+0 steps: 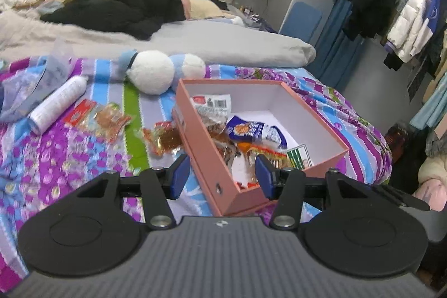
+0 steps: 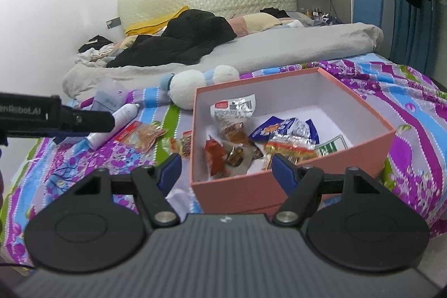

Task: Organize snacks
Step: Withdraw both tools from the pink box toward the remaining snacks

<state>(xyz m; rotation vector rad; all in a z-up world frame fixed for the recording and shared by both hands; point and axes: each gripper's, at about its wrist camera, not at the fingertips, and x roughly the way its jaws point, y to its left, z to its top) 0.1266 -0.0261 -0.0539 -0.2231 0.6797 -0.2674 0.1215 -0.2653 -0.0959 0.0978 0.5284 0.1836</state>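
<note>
A pink cardboard box point(image 1: 223, 187) with a white interior is positioned on a bed, on a bedspread point(image 1: 69, 158) patterned in purple, blue and green. The box is open at the top. Several snack packets are contained in it: a clear packet with a red-and-white label and a barcode point(image 2: 233, 109) leaned against the far wall, a blue-and-white packet point(image 2: 287, 127) near the middle, a red packet point(image 2: 215, 158) at the near side, an orange-printed clear packet point(image 2: 290, 147), and a green-striped item point(image 2: 332, 148) on the floor of the box.

Two further snack packets are located outside the box on the bedspread, to its left. One clear packet with a red header point(image 1: 97, 120) lies well apart from the box; a second clear packet with brownish contents point(image 1: 162, 137) lies just beside the box wall. A white cylindrical bottle point(image 1: 57, 104) lies on its side further left, and a white and blue plush toy point(image 1: 162, 70) rests behind the box.

The left gripper point(image 1: 220, 175) is held above the near corner of the box. Its jaws are released, and nothing is gripped between them. The right gripper point(image 2: 226, 172) is held above the near wall of the box. Its jaws are likewise released and empty.
</note>
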